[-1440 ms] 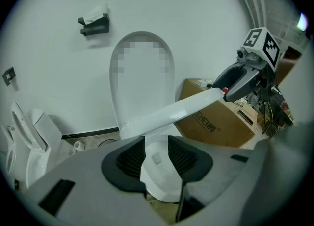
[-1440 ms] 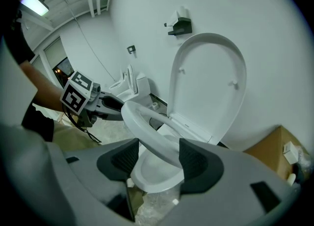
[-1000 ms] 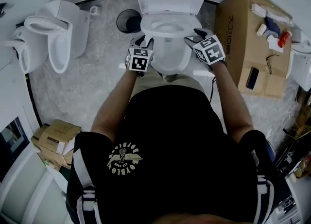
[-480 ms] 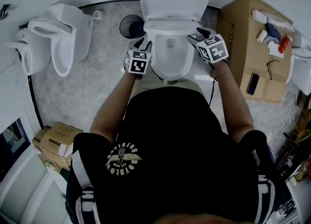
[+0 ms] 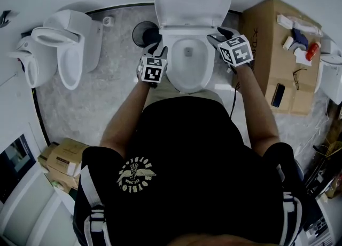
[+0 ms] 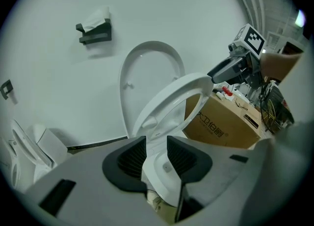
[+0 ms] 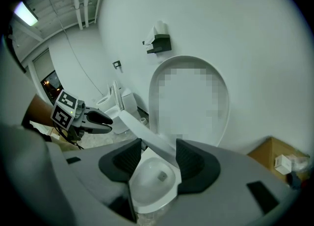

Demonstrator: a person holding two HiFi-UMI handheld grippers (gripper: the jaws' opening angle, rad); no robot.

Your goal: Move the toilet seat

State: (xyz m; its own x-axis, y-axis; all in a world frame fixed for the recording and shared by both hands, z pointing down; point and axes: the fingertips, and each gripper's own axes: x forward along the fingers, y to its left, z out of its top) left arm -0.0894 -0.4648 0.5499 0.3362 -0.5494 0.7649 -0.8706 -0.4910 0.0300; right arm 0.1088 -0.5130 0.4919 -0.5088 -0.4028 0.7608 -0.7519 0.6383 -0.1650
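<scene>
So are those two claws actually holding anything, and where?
The left gripper looks clamped on the raised toilet seat at its side rim. The right gripper, its jaws just closing, straddles the opposite rim without squeezing it.

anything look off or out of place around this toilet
The seat ring sits half-raised, tilted between the bowl and the upright lid. Two extra toilets stand on the floor at the left, and a cardboard box with clutter on top crowds the right side.

Black Chinese characters, apparently 大卫伯爵, stand on the cardboard box (image 6: 223, 124) side, at three o'clock in the left gripper view.
</scene>
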